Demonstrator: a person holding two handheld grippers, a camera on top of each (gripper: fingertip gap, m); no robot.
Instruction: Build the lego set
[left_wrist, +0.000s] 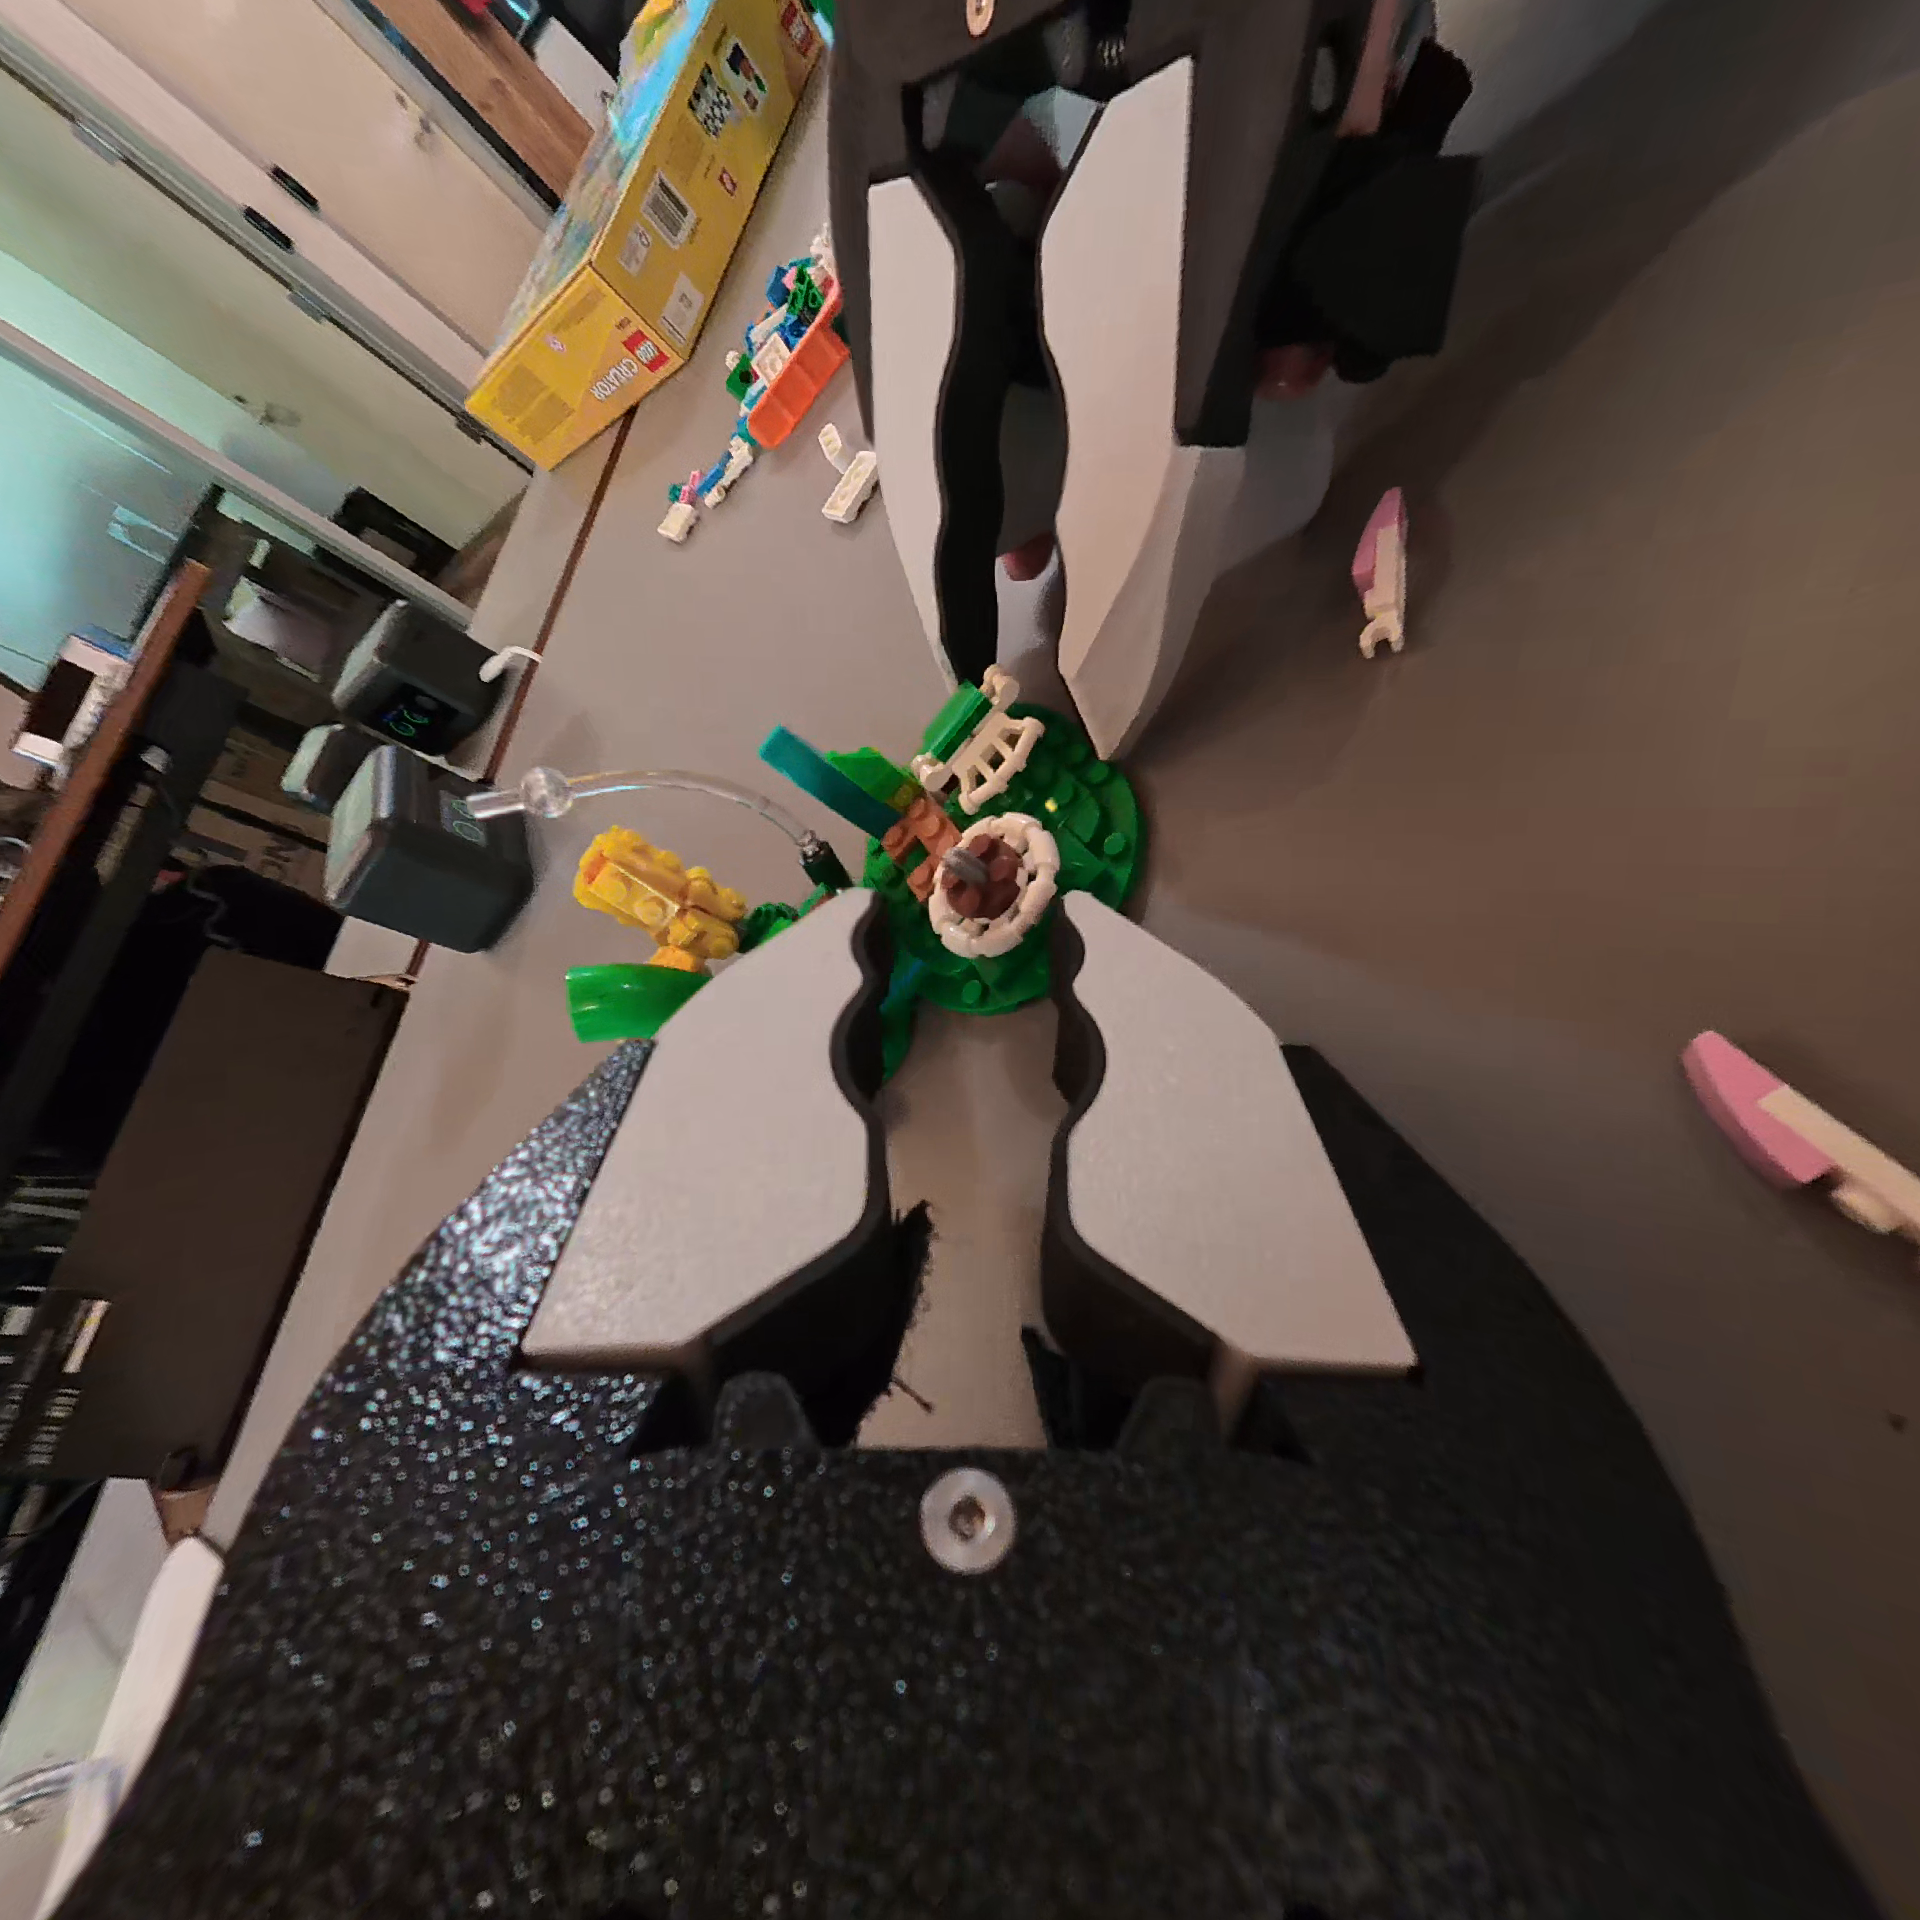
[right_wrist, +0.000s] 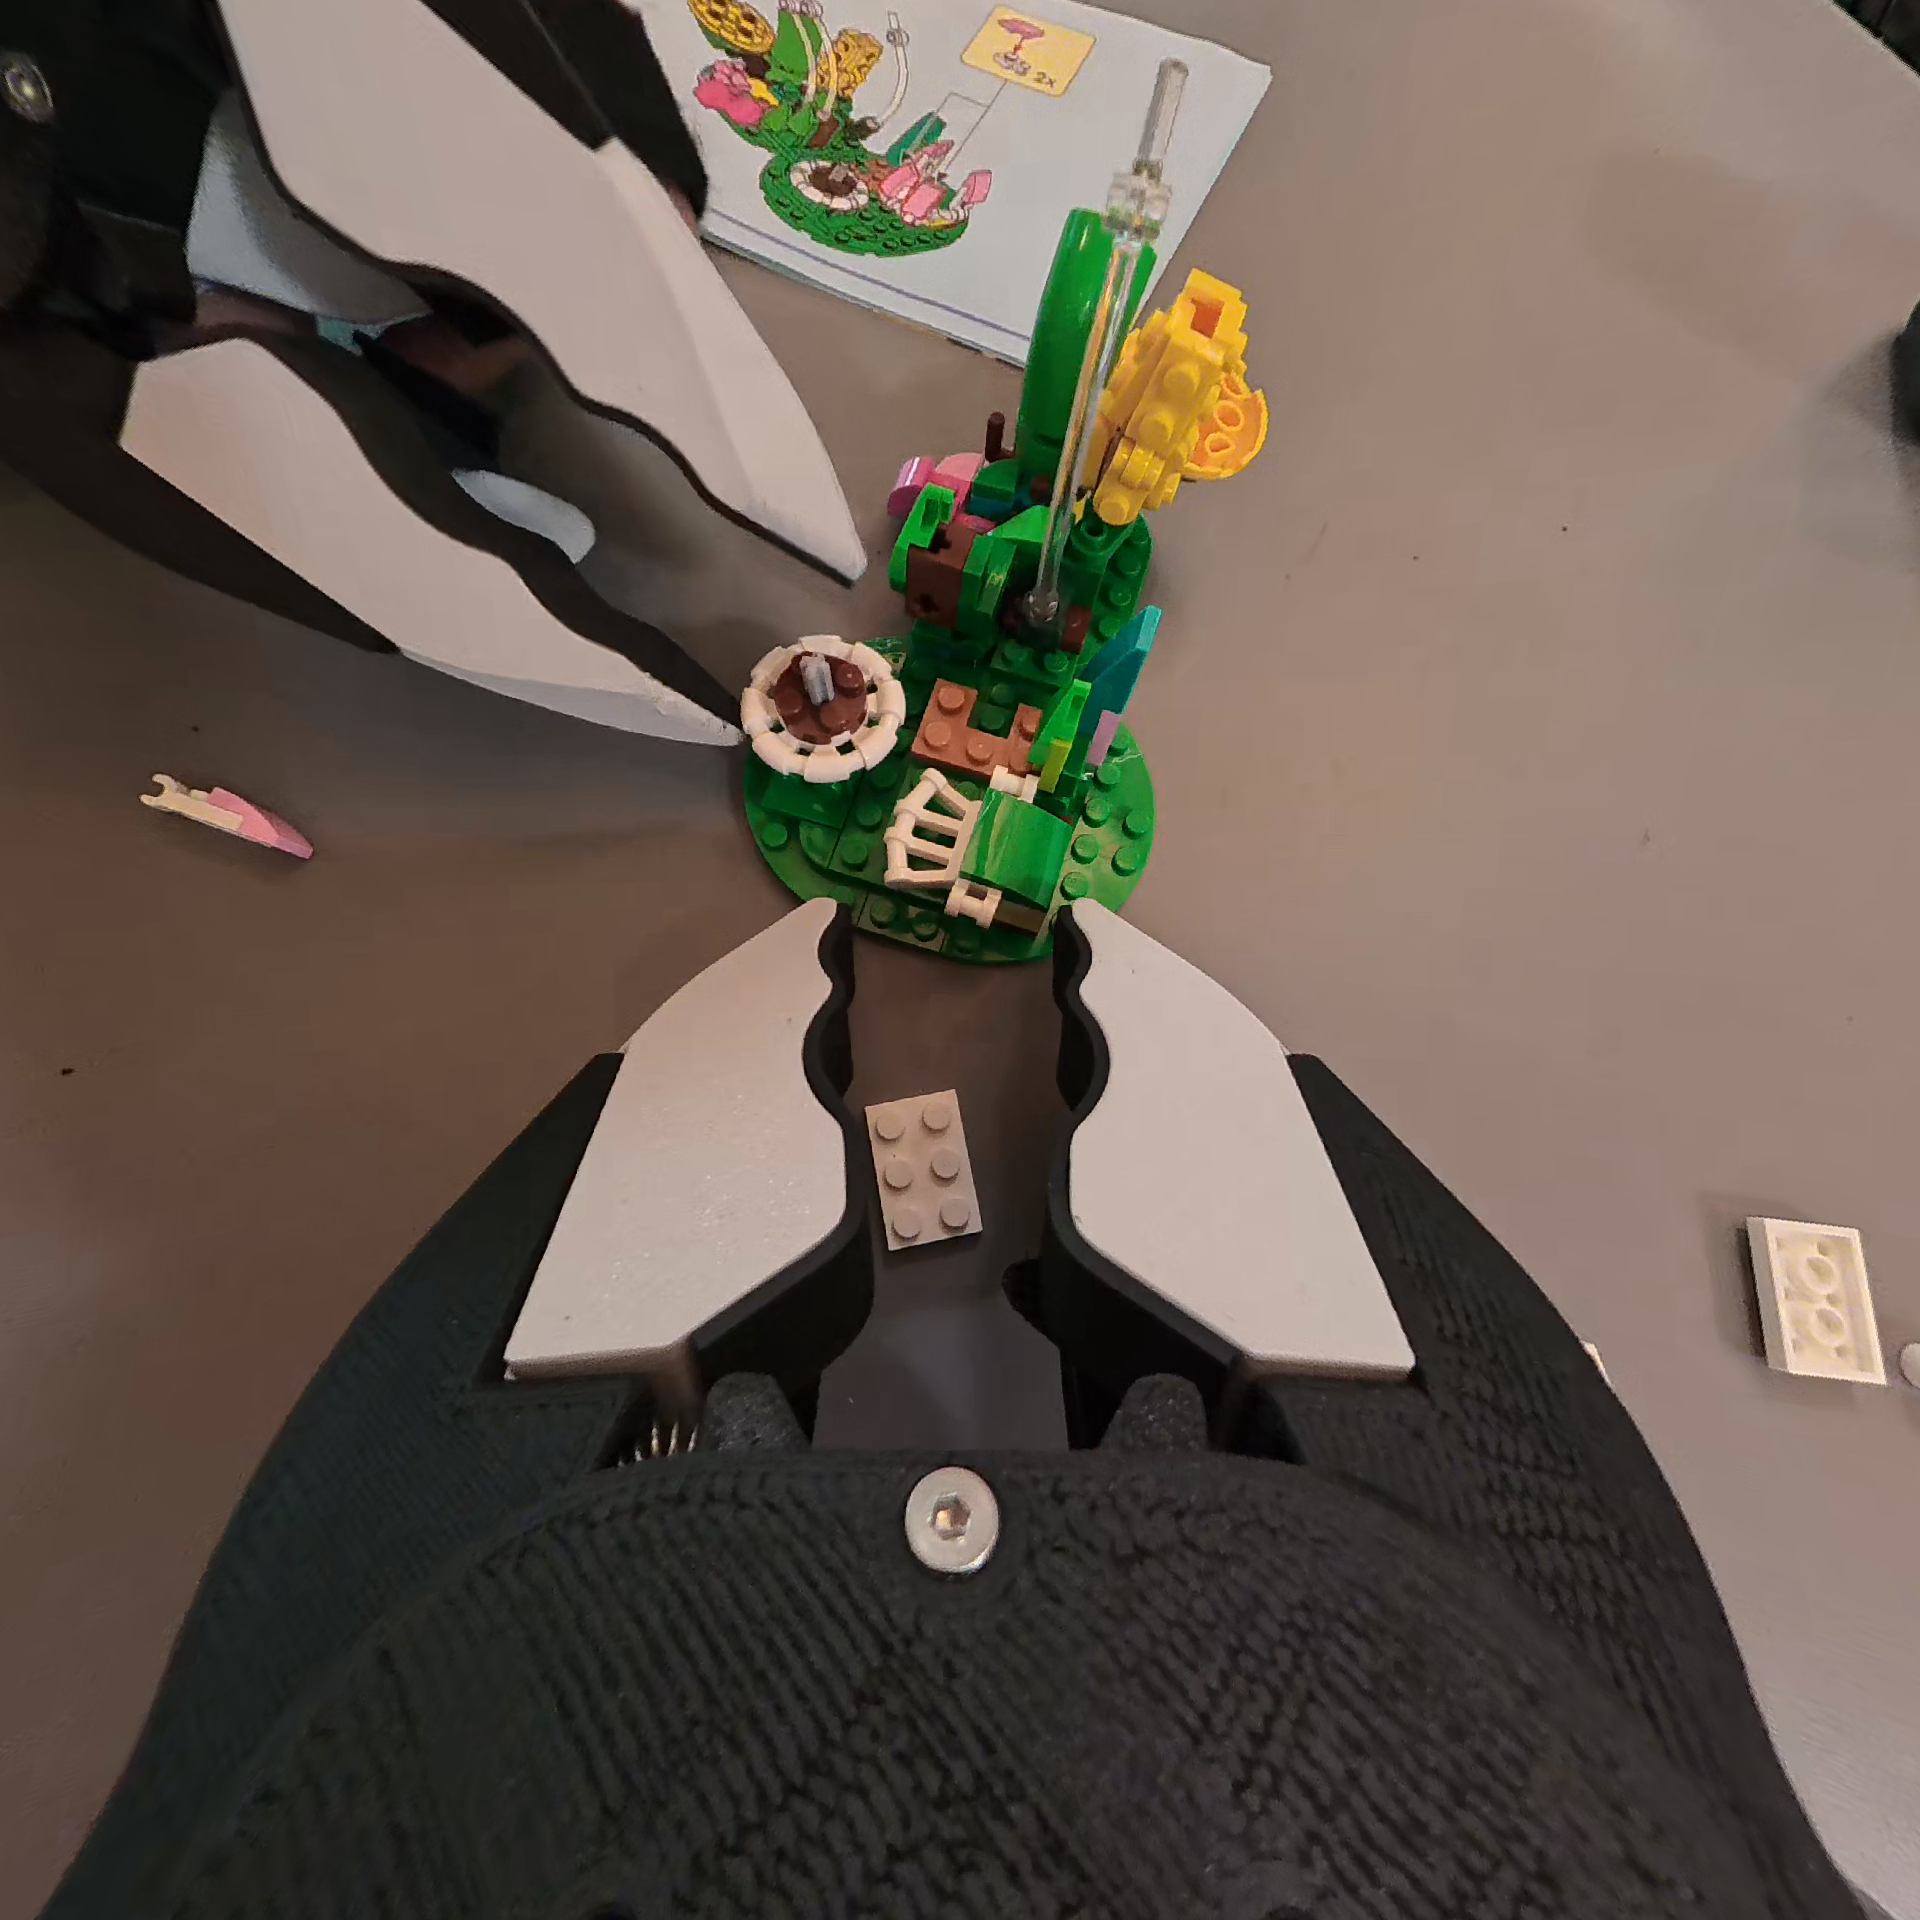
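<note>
**Both tongs close in on the half-built garden model**

On the left of the right wrist view, a pink-and-cream petal piece (right_wrist: 234, 816) lies loose on the grey tabletop (right_wrist: 1455, 831). Above it the left gripper (right_wrist: 800, 649) reaches in slanting, spread and holding nothing, one fingertip (right_wrist: 717, 717) just beside the white ring (right_wrist: 823, 722) with the brown centre. That ring sits on the left rim of the green model (right_wrist: 951, 831), which stands mid-table, well away from any edge seen here, with the instruction booklet (right_wrist: 987, 156) behind it. The right gripper (right_wrist: 945, 925) points straight at the model's near rim, also spread and empty, and a loose grey plate (right_wrist: 923, 1169) lies on the table between its fingers. Further right rests a white plate (right_wrist: 1813, 1299).

By my judgement the step in hand is fitting pink petals around the ring. It would go best with one tong steadying the base low on its rim, clear of the tall clear rod (right_wrist: 1091, 364) and yellow flower (right_wrist: 1174, 395), which look easy to knock.
</note>
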